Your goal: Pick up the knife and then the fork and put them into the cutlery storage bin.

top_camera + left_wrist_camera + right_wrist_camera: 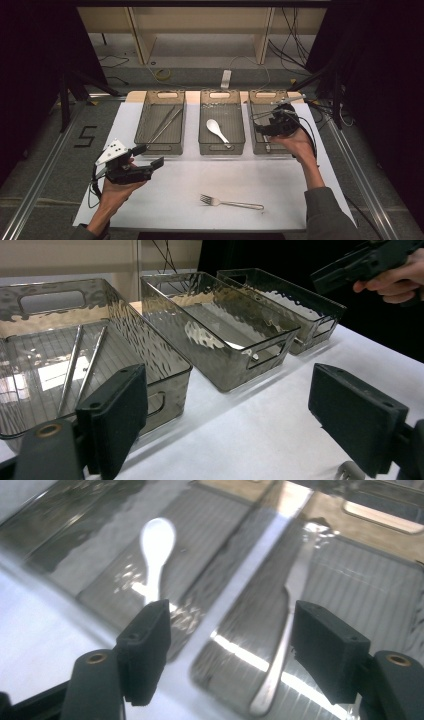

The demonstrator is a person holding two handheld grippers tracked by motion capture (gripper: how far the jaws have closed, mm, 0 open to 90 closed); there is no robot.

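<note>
Sorting cutlery into three bins along the far edge of the bench. Right claw (263, 125) hangs over the right bin (260, 95), jaws released and empty; a knife (287, 625) lies in that bin right under it, long axis running along the bin. Judged: knife dropped off, fork next.

Fork (231, 202) lies on the white sheet near the near edge, about mid-bench, long axis parallel to that edge, tines toward the left. It sits between the hands; left claw (150, 156) looks slightly nearer, down and to its right. Left claw is released, empty, near the left bin (142, 117) holding tongs (165, 124). Middle bin (221, 145) holds a white spoon (217, 130). Nothing blocks the fork.
</note>
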